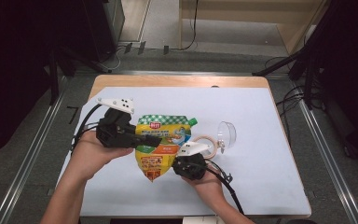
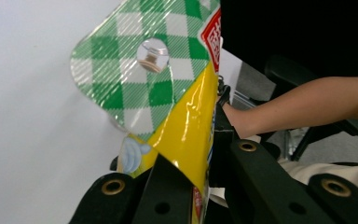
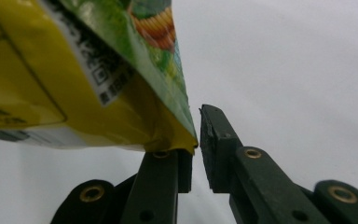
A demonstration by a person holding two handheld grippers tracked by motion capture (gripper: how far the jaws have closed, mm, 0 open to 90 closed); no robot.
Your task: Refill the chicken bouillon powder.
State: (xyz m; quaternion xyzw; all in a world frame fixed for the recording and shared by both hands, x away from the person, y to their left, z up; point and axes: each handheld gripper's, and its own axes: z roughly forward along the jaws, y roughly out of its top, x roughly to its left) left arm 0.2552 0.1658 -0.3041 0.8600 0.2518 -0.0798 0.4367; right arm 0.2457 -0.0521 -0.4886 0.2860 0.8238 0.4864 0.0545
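Note:
A yellow and green pouch (image 1: 161, 140) with a green cap (image 1: 192, 122) is held over the white mat (image 1: 261, 116). My left gripper (image 1: 153, 139) comes in from the left and is shut on the pouch's middle. In the left gripper view the pouch (image 2: 186, 121) runs between the two black jaws of the left gripper (image 2: 200, 163), its checked top corner beyond them. My right gripper (image 1: 176, 163) sits at the pouch's lower right corner. In the right gripper view the right gripper (image 3: 196, 140) has its jaws a narrow gap apart, and the pouch's corner (image 3: 74, 70) lies over the left jaw.
A roll of tape (image 1: 206, 143) and a clear plastic dome (image 1: 227, 134) lie on the mat just right of the pouch. The wooden table edge (image 1: 182, 80) runs along the back. The person's other forearm (image 2: 303, 102) crosses the left gripper view.

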